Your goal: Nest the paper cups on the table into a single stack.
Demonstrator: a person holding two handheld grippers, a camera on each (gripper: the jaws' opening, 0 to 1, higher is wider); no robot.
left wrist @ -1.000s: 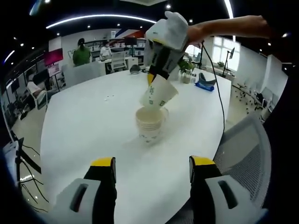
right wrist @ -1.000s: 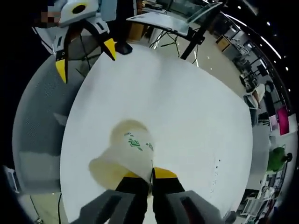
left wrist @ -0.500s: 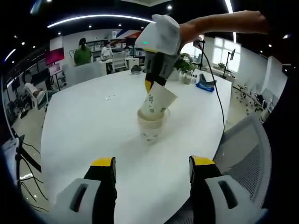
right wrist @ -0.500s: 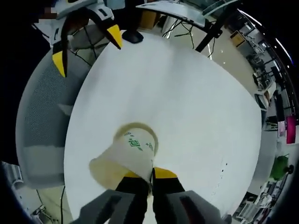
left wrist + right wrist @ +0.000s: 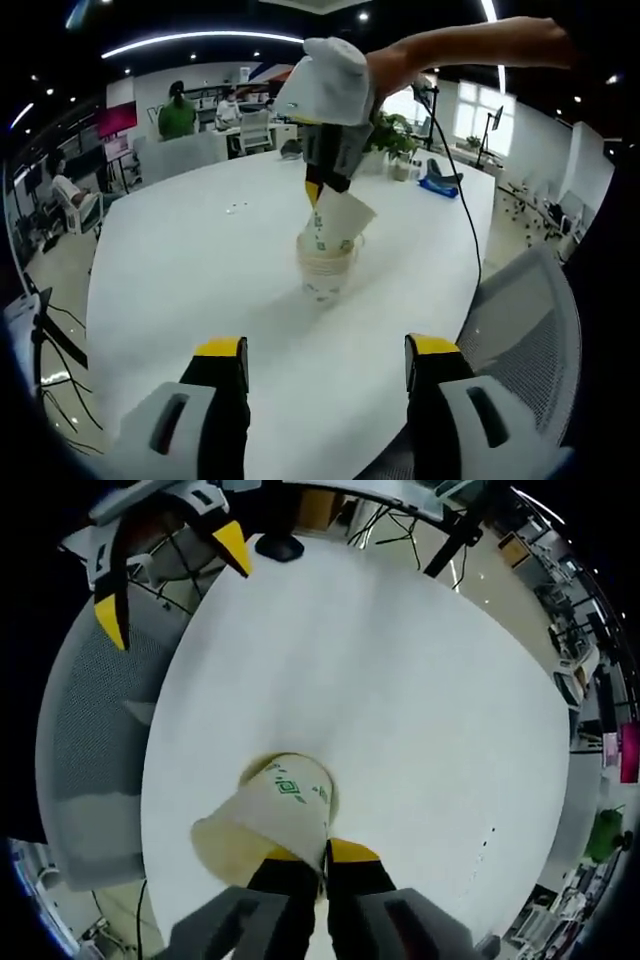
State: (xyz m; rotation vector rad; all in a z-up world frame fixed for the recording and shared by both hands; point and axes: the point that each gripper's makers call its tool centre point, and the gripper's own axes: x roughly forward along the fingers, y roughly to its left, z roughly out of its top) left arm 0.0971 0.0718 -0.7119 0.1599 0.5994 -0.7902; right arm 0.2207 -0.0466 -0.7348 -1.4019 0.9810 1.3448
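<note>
White tabletop (image 5: 180,270) holds a cup stack (image 5: 325,274) under the right tongs (image 5: 323,858) pinching a paper cup (image 5: 262,815); left tongs (image 5: 325,360) gape wide.

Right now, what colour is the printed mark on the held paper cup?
Green, on the off-white paper cup pinched by the right gripper; clearest in the right gripper view.

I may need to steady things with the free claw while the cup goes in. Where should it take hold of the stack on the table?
Probably grip the stack low on its side wall, coming level from the near side where the open left claw waits. The right claw and its tilted cup occupy the rim above.
</note>
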